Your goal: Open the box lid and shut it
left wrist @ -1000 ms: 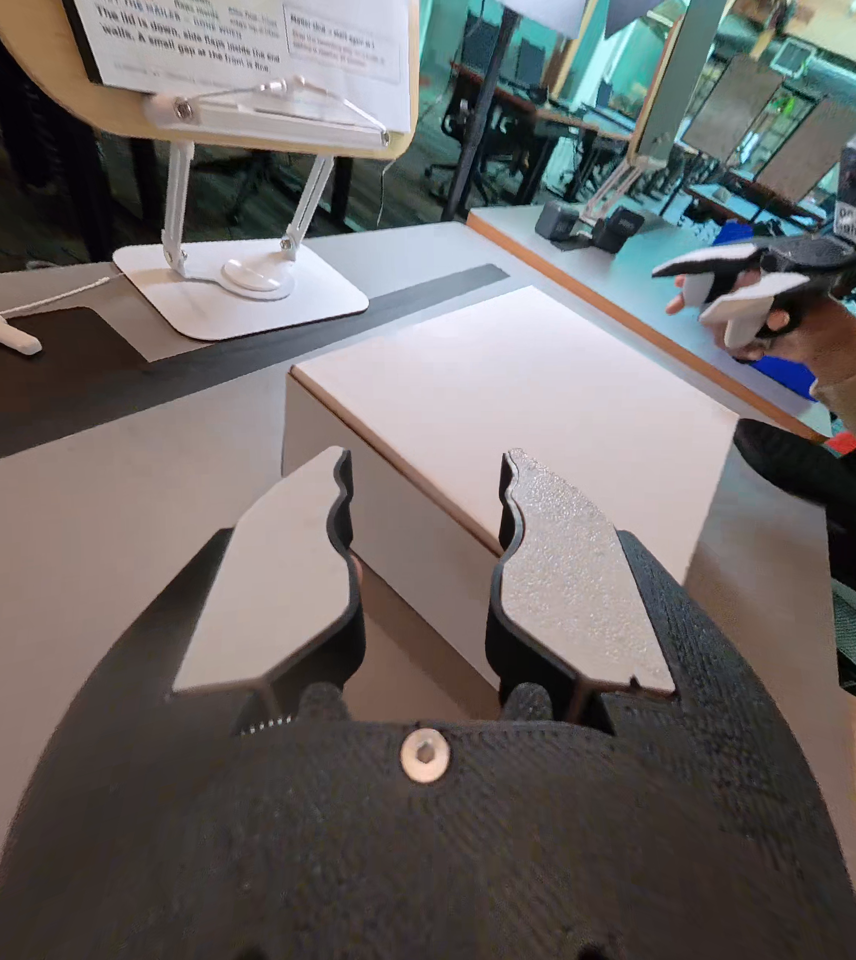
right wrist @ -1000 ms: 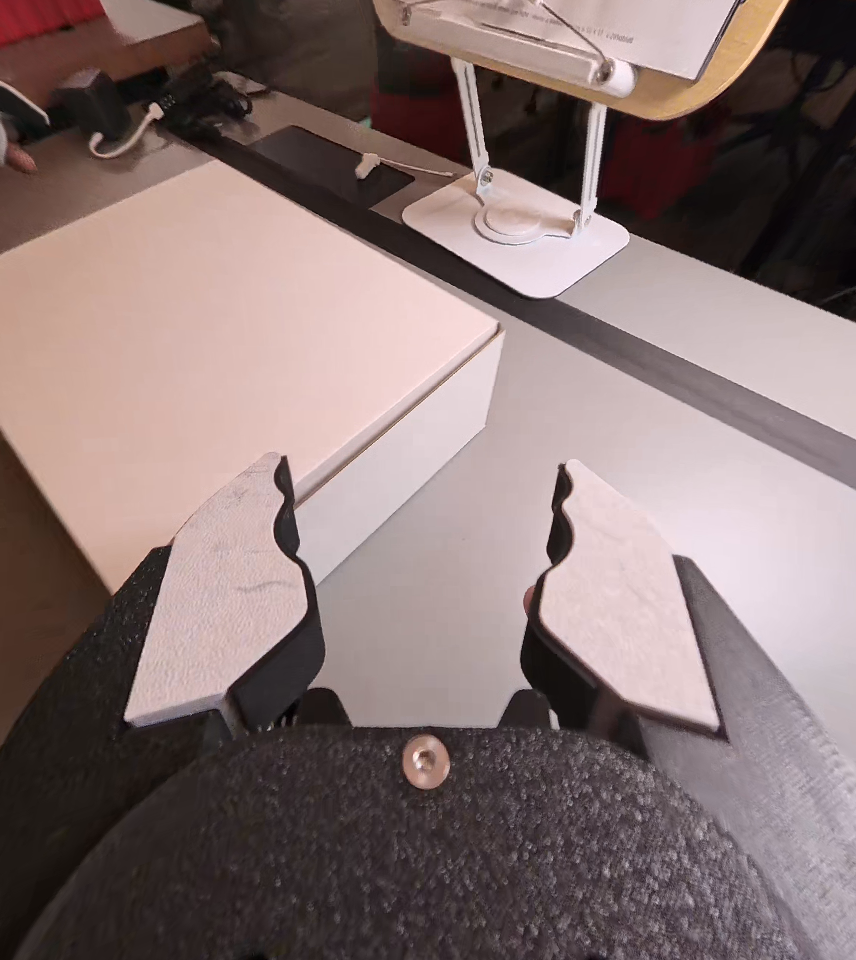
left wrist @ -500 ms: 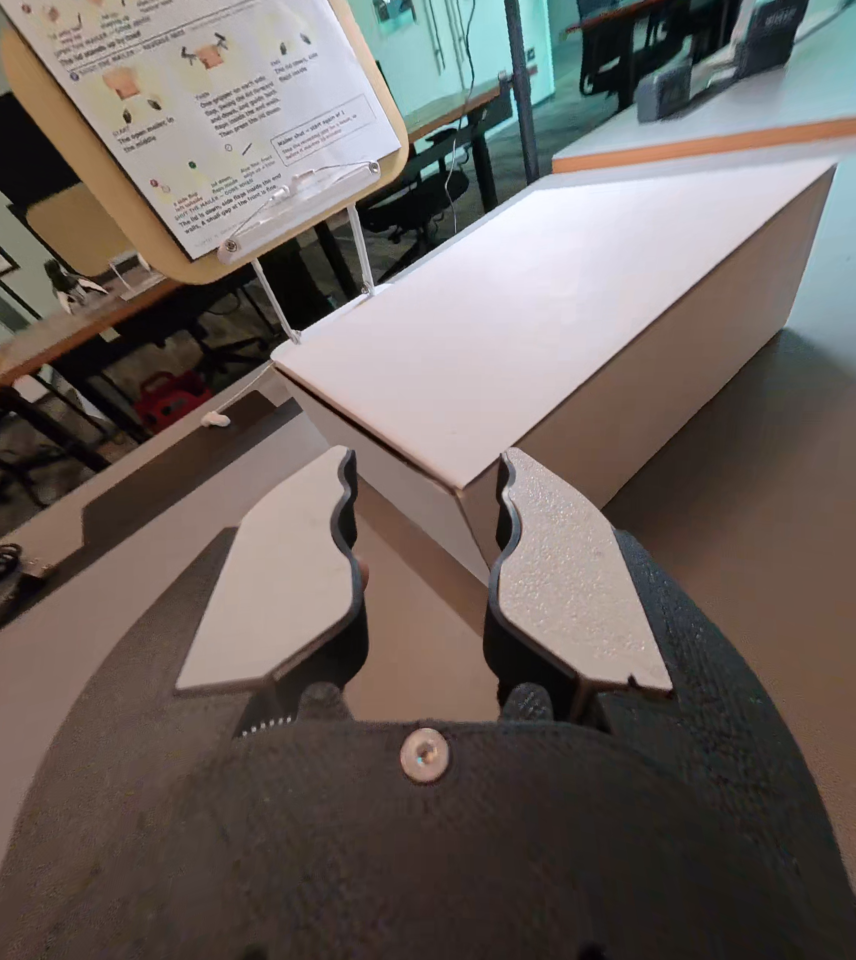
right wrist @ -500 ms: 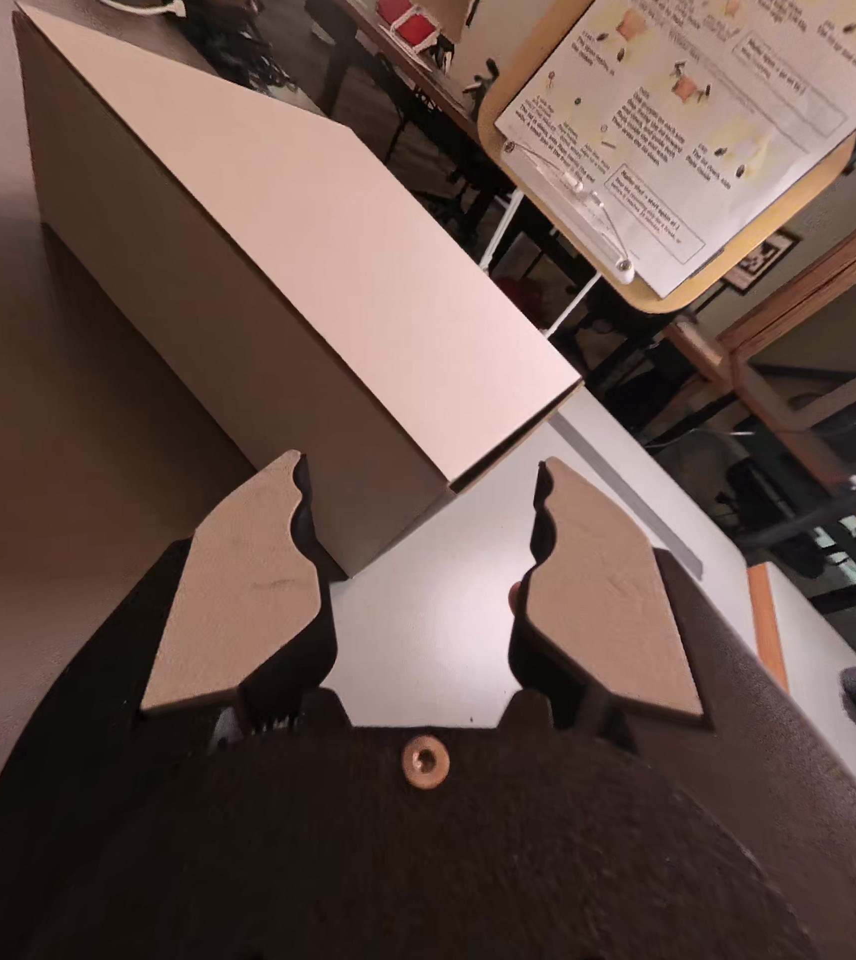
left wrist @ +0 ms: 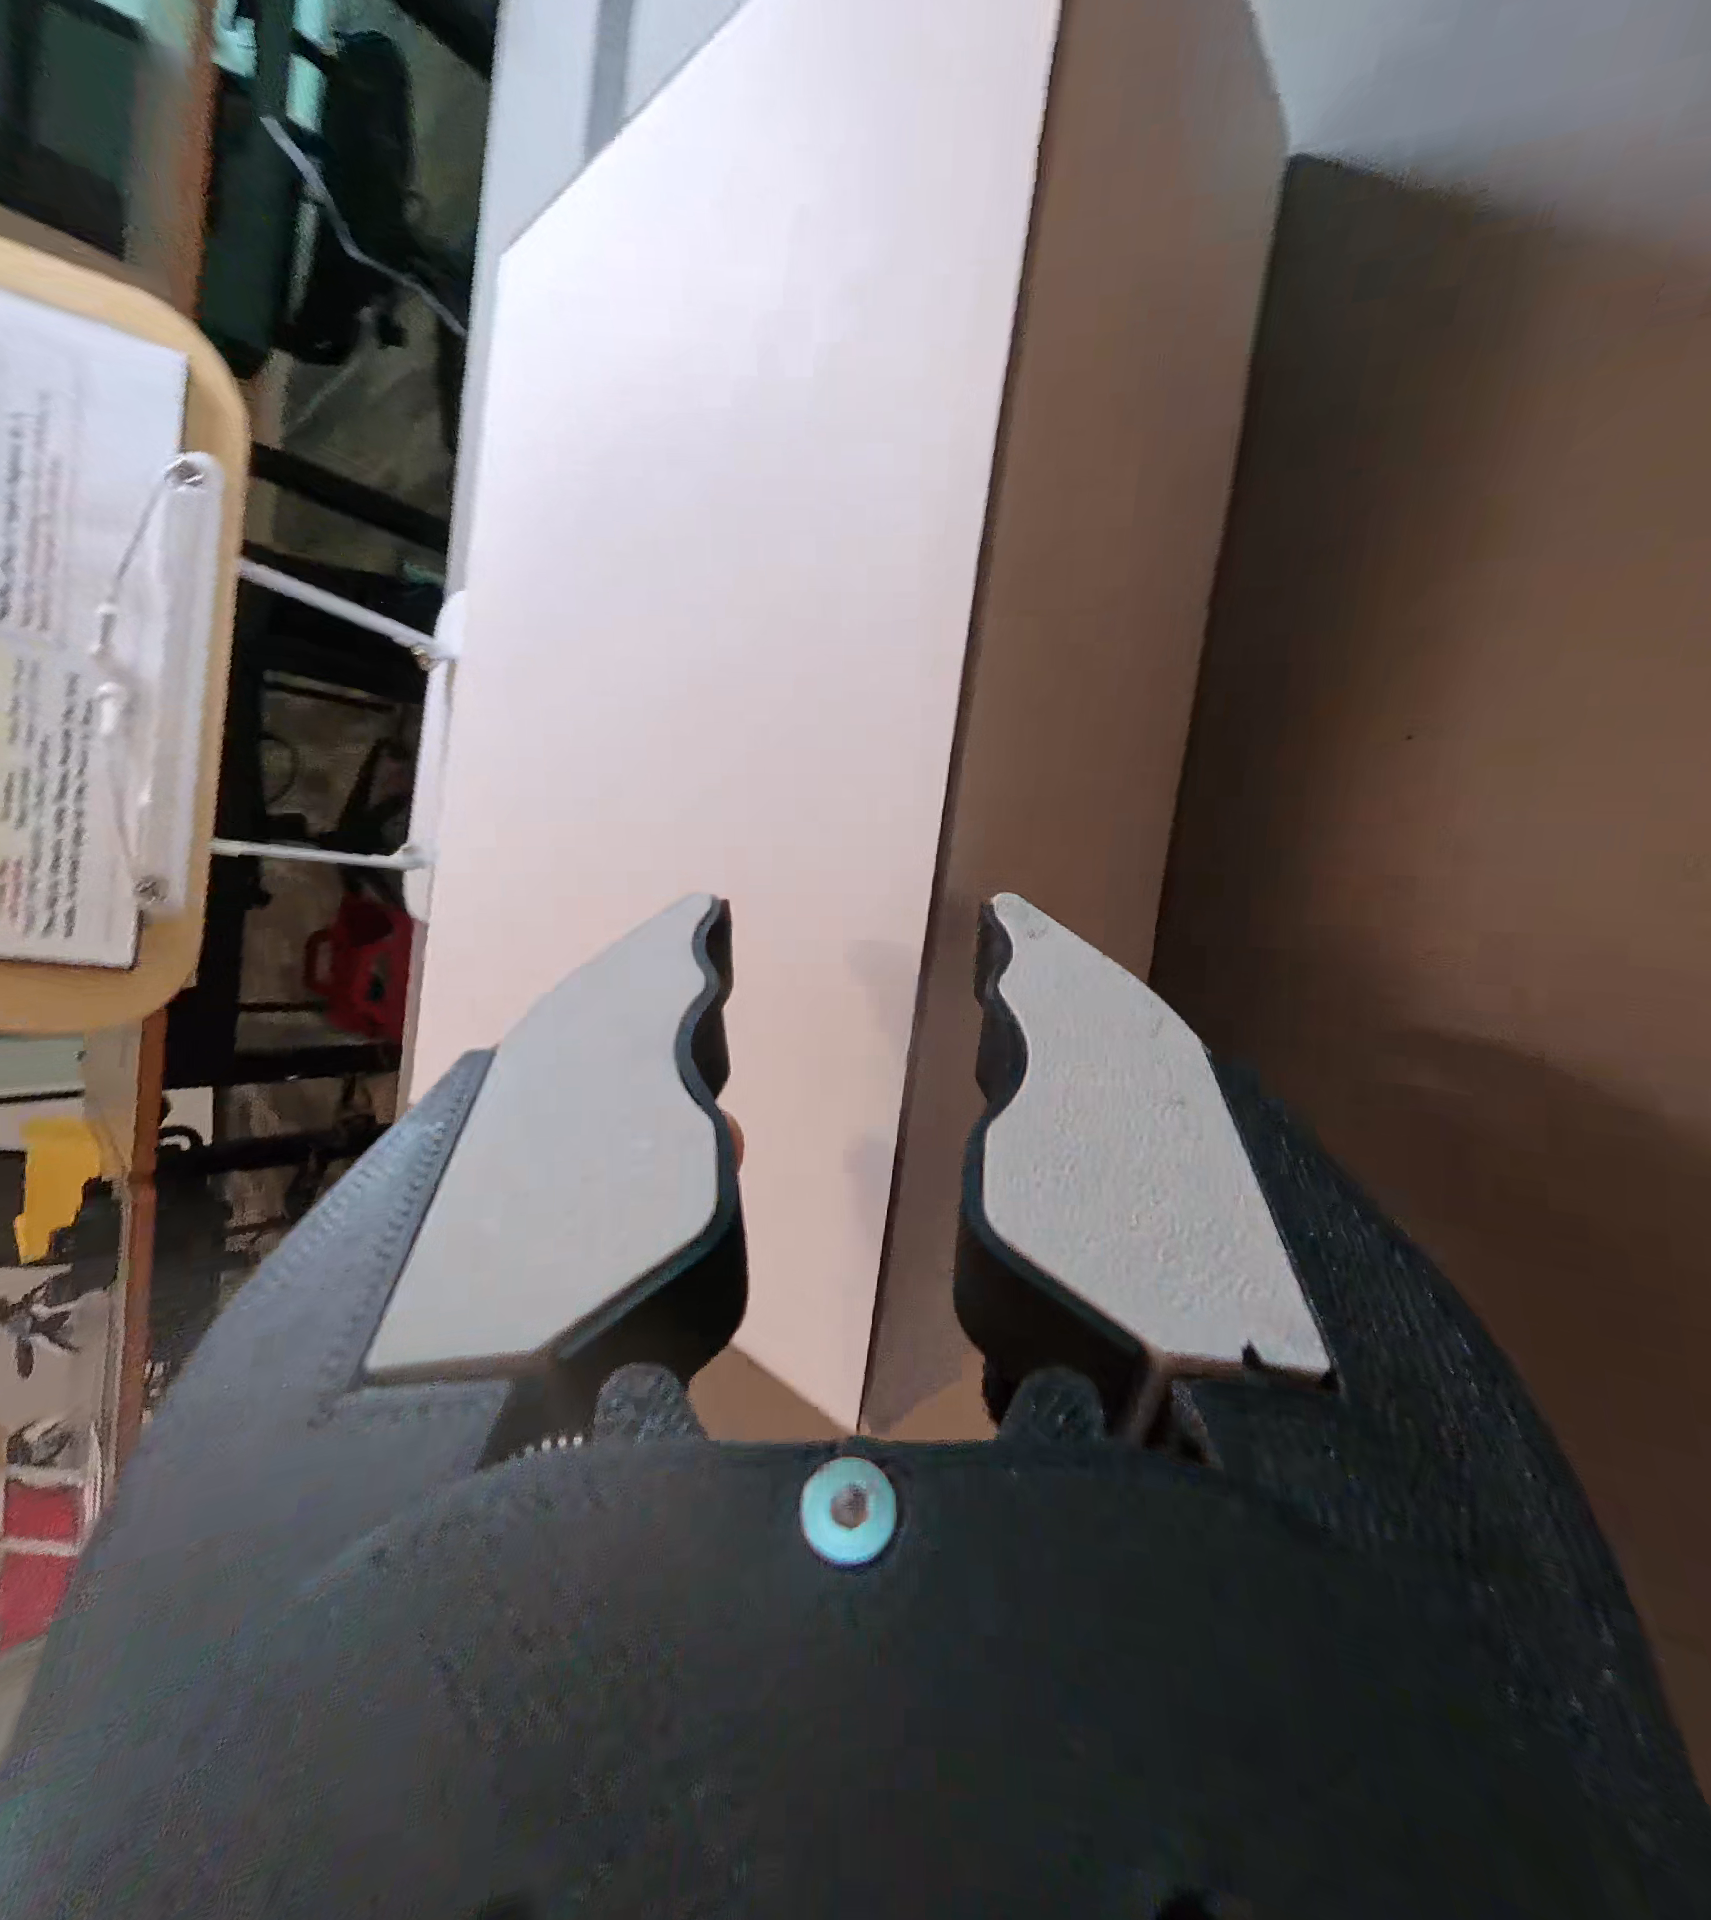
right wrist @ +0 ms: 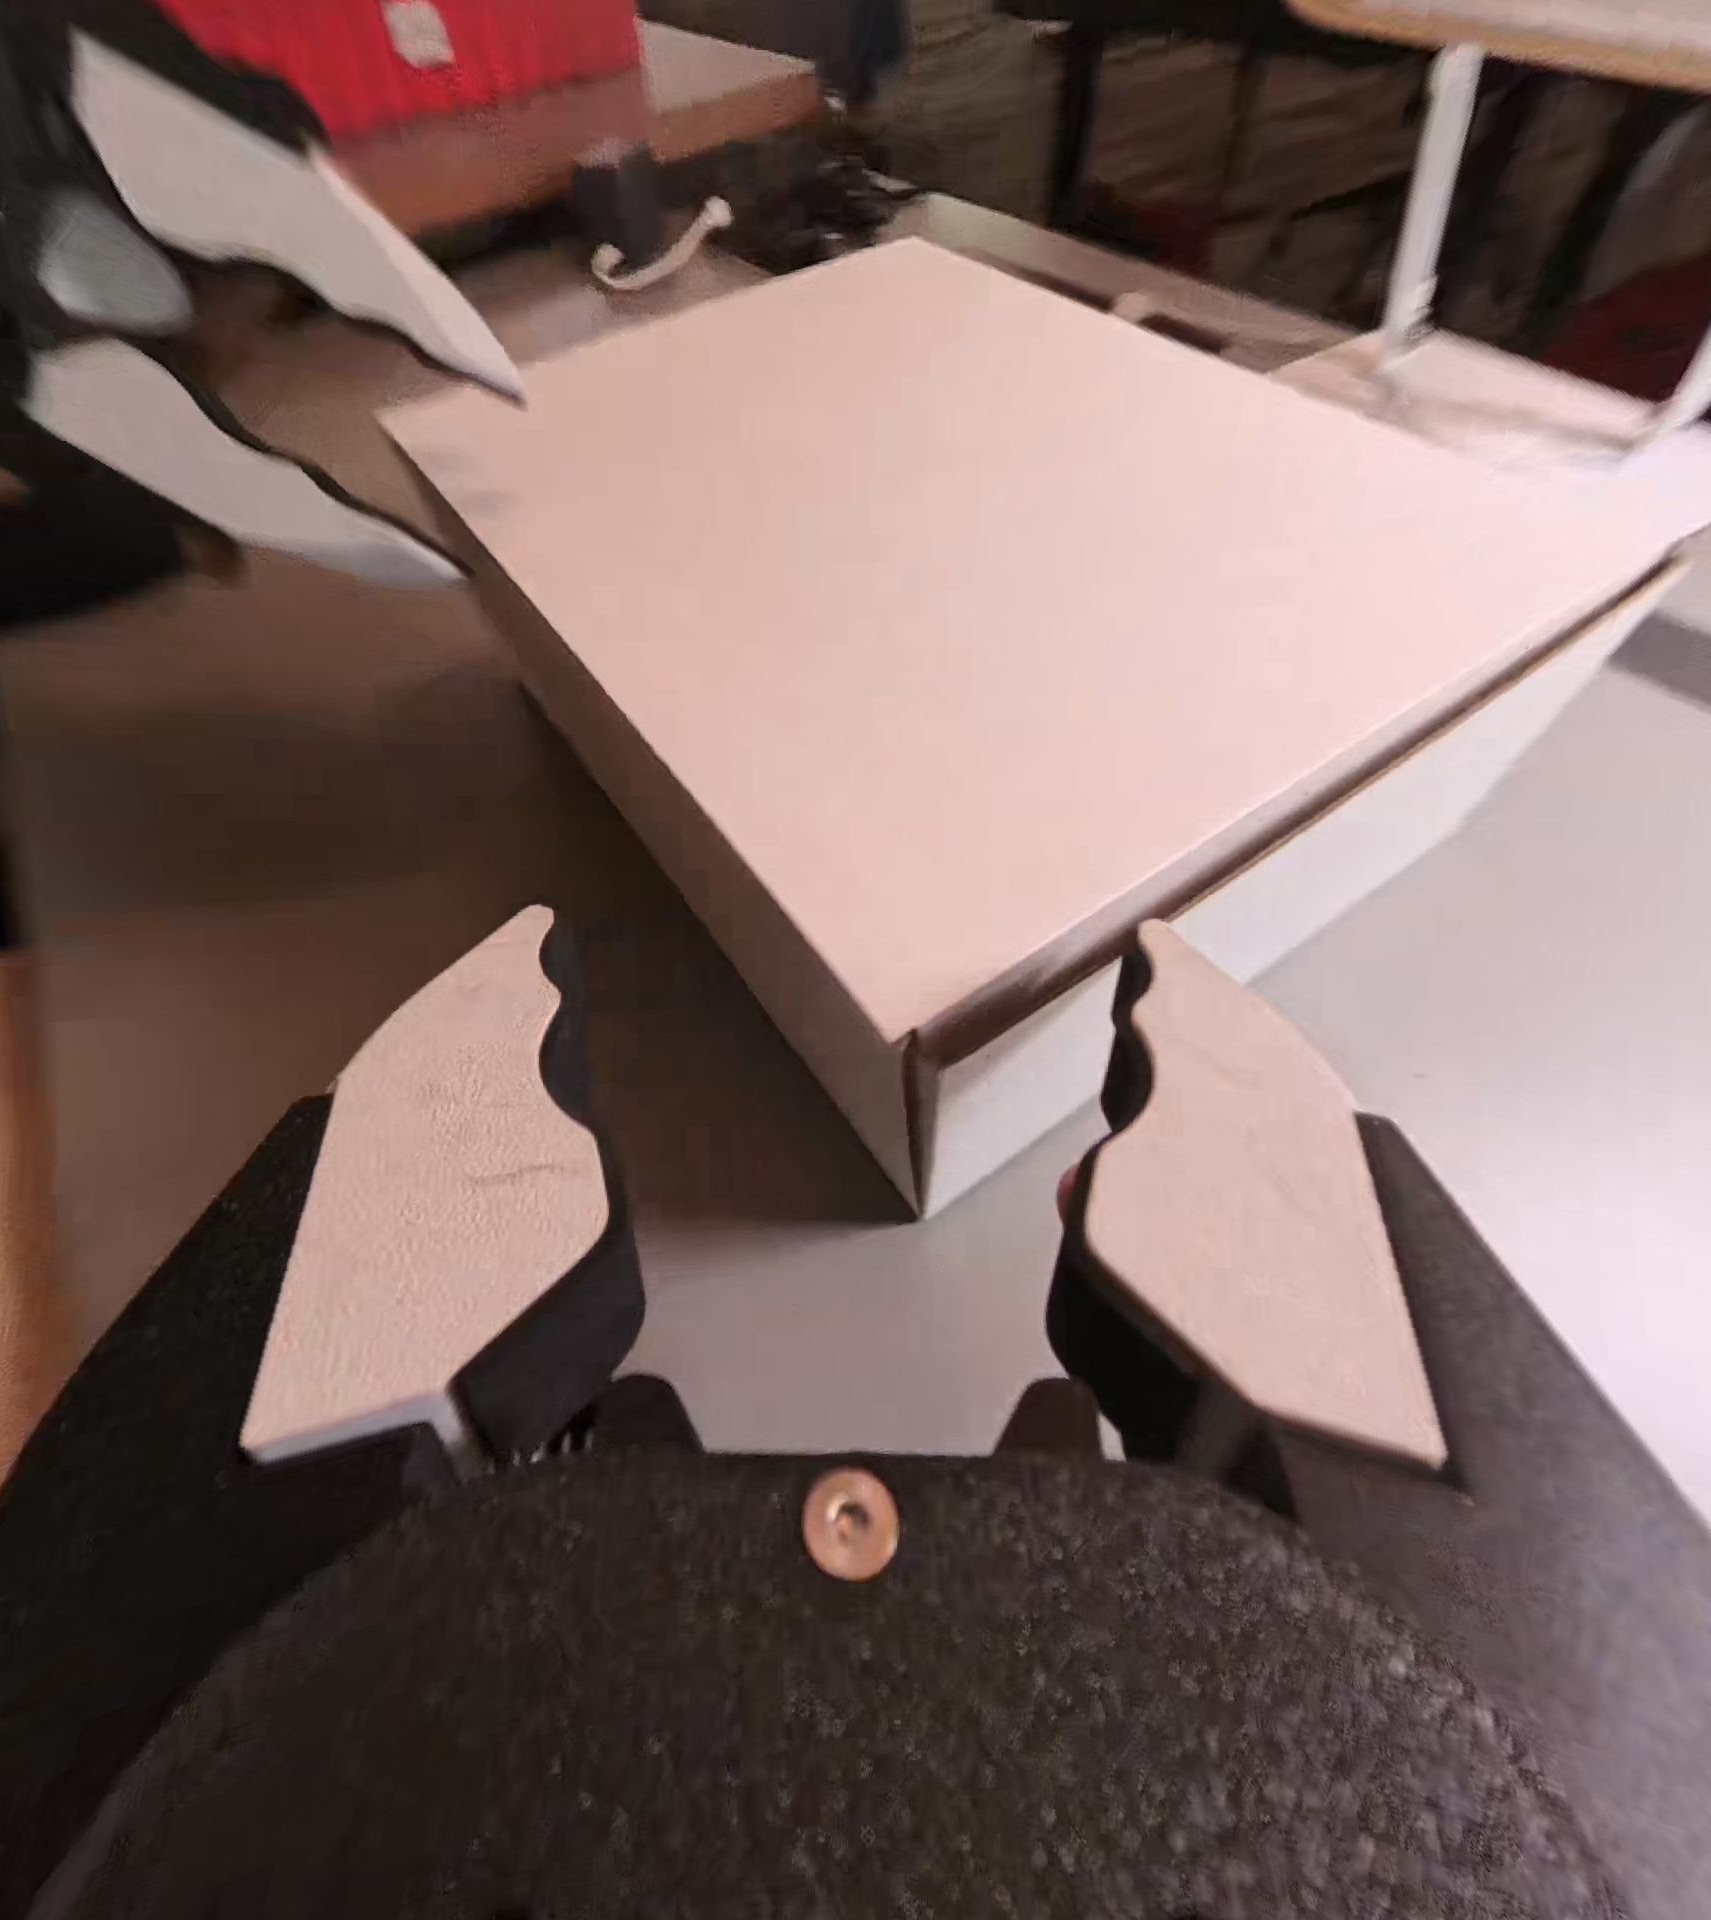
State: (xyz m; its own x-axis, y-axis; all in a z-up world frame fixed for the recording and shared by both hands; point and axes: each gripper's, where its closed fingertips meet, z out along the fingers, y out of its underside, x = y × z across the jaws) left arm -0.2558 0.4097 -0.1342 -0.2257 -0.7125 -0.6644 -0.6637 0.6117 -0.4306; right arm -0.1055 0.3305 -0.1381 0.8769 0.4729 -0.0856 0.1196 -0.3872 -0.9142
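The white cardboard box [right wrist: 934, 623] lies on the table with its lid [left wrist: 726, 623] down; a thin dark seam shows along its right side. My left gripper [left wrist: 851, 925] is open and rolled sideways. It straddles the box's front top edge near the left corner, one finger over the lid and the other beside the front wall [left wrist: 1090, 623]. My right gripper [right wrist: 846, 935] is open, with the box's near right corner between its fingers. The left gripper [right wrist: 487, 483] also shows, blurred, at the box's far left corner. I cannot tell whether any finger touches the box.
A document stand holding a printed sheet [left wrist: 30, 623] stands behind the box on its white base [right wrist: 1453, 416]. A white cable and black items [right wrist: 653, 249] lie at the back. The grey table [right wrist: 1453, 1091] stretches to the right of the box.
The left gripper has rolled onto its side and moved in over the box's front edge. The right gripper has levelled out and closed in on the near right corner. Both stay open.
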